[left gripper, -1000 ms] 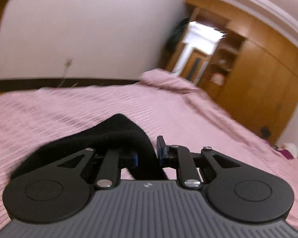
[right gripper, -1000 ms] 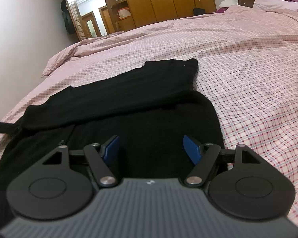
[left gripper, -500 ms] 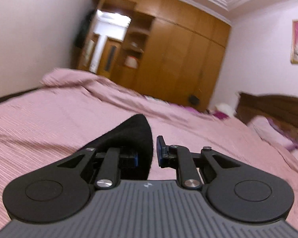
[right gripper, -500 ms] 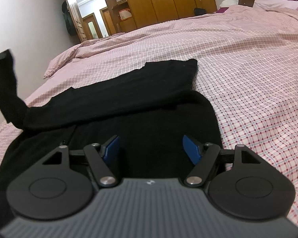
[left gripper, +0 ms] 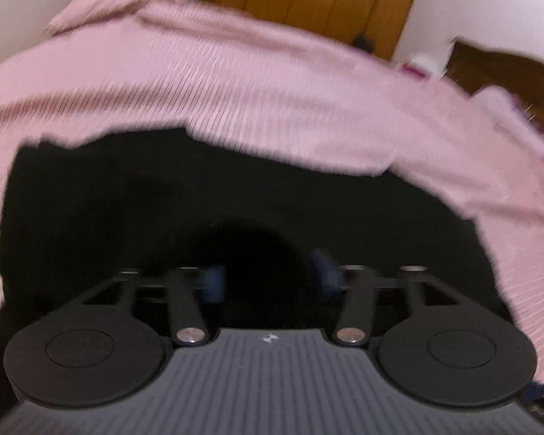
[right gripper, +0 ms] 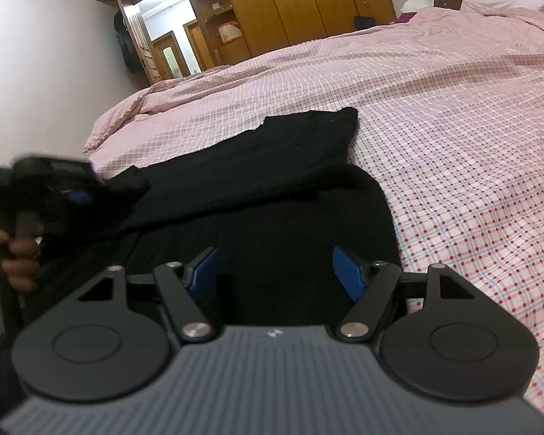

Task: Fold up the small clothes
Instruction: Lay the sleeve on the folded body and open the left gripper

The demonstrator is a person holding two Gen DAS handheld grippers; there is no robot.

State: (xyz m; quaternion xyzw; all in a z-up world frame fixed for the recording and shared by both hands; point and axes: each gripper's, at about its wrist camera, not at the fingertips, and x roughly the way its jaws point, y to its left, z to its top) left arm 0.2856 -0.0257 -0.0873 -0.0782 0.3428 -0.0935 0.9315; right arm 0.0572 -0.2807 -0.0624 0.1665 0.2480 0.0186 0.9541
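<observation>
**Black garment flat on the bed, both grippers spread**

Your left gripper [left gripper: 268, 275] is opening its jaws over the black knit garment [right gripper: 257, 181], pads off the cloth. The garment lies folded on the pink checked bedcover [right gripper: 453, 127]. Your right gripper [right gripper: 275, 272] hovers spread above its near edge, holding nothing.

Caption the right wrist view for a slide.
Open right hand-held gripper over a black garment on a pink checked bedspread.
</observation>
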